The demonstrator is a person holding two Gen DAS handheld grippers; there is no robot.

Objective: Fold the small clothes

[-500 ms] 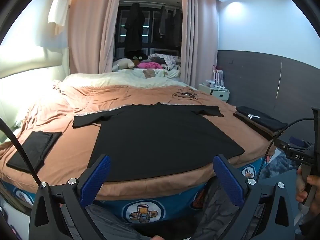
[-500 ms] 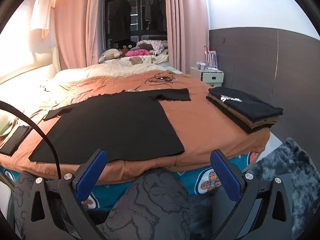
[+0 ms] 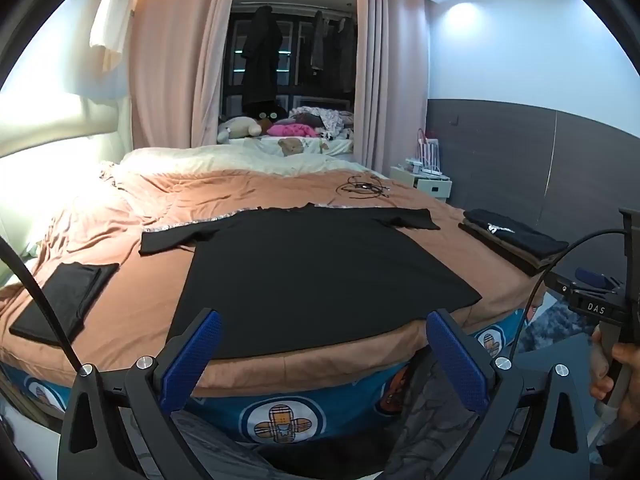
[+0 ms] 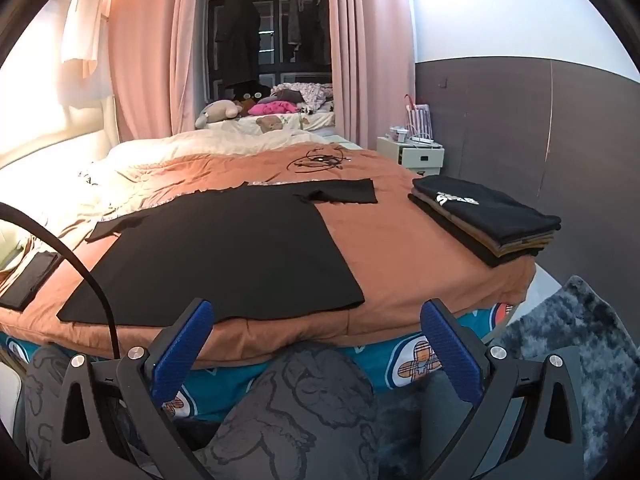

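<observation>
A black T-shirt (image 3: 316, 272) (image 4: 224, 252) lies spread flat on the orange bedspread (image 3: 132, 308) (image 4: 392, 264), sleeves out to both sides, hem toward me at the bed's near edge. My left gripper (image 3: 322, 336) hangs open in front of the hem, a little short of it, with nothing between its blue pads. My right gripper (image 4: 316, 328) is open too, empty, just off the bed's near edge and right of the shirt's right hem corner. In the left wrist view a hand (image 3: 612, 372) holds the right tool at the far right.
A stack of folded clothes (image 3: 516, 244) (image 4: 484, 220) sits at the bed's right edge. One folded black garment (image 3: 64, 300) (image 4: 28, 280) lies at the left. Cables (image 3: 362, 189) (image 4: 318, 160) lie further back. A knee in grey patterned trousers (image 4: 304, 408) is below; a grey rug (image 4: 592, 344) lies right.
Both views have shifted only slightly; the shirt sits a touch lower and closer in frame. Both grippers stay open and empty.
</observation>
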